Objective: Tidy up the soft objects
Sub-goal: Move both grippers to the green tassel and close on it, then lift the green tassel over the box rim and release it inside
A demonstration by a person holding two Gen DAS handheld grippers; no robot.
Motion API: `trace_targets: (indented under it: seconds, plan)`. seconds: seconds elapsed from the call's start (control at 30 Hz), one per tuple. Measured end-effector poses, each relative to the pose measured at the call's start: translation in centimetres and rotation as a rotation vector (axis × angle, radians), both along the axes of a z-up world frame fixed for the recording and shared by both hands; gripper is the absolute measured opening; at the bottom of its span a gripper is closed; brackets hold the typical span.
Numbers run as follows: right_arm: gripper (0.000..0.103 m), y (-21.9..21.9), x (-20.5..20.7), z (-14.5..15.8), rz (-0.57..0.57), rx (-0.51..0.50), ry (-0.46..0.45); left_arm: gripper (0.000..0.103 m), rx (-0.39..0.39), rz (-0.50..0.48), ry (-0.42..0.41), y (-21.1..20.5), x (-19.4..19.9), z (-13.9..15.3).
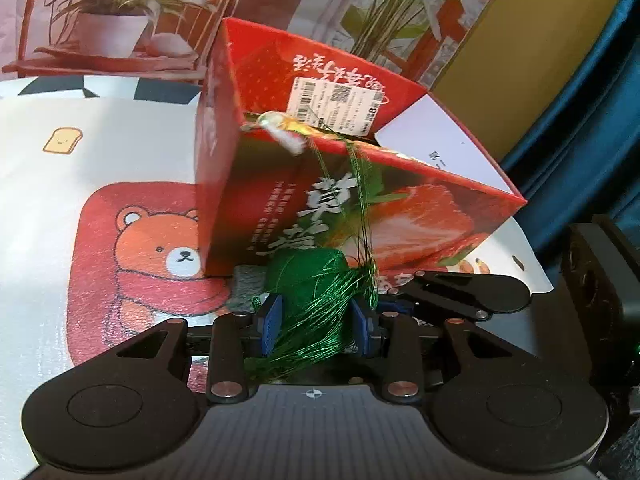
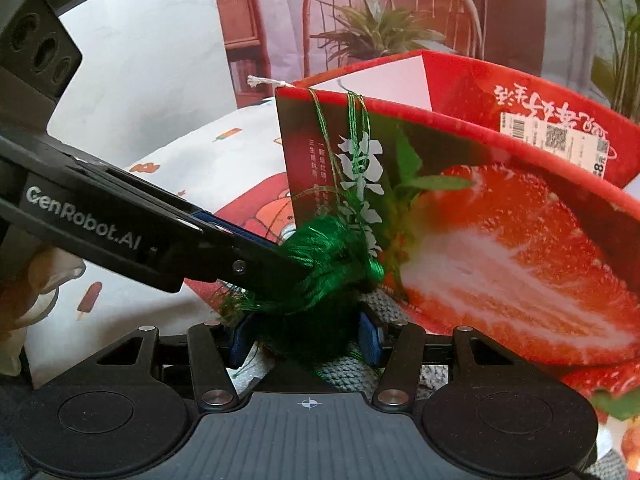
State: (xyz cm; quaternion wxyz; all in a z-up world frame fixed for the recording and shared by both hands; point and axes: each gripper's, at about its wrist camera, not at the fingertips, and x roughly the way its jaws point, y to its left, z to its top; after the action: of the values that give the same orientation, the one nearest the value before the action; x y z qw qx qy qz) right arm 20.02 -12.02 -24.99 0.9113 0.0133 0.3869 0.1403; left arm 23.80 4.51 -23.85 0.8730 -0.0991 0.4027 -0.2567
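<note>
The left claw is clamped on a ball of green thread, its blue pads pressing the skein from both sides; loose strands spill back over the claw's frame toward six o'clock. In the right wrist view the right claw closes on the same green thread from below, the blue pads set against the dark underside of the bundle, though shadow makes the contact hard to judge; the left claw's black arm comes in from nine o'clock and meets the skein at its left side.

The thread sits at the foot of a red strawberry-printed box, which stands open-topped directly at twelve o'clock of both claws and blocks the way forward — several green strands run up its front face and hook over the rim, beside a white cord end that also lies on that rim. A white barcode label is stuck on the inner far wall of the box.

Under everything lies a white desk cover with a bear print at nine o'clock of the box; a small grey knitted piece lies just beside the thread, touching the box's base. Behind, at eleven o'clock, a backdrop shows a potted plant; a blue curtain hangs at two o'clock.
</note>
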Motion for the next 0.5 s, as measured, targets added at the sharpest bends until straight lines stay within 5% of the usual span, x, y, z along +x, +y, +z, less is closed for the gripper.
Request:
trace_targets:
  seconds: [0.5]
  plan:
    - [0.048, -2.5, -3.5, 5.6, -0.067, 0.08, -0.132, 0.039, -0.035, -0.033, -0.143, -1.6, -2.6, 5.8]
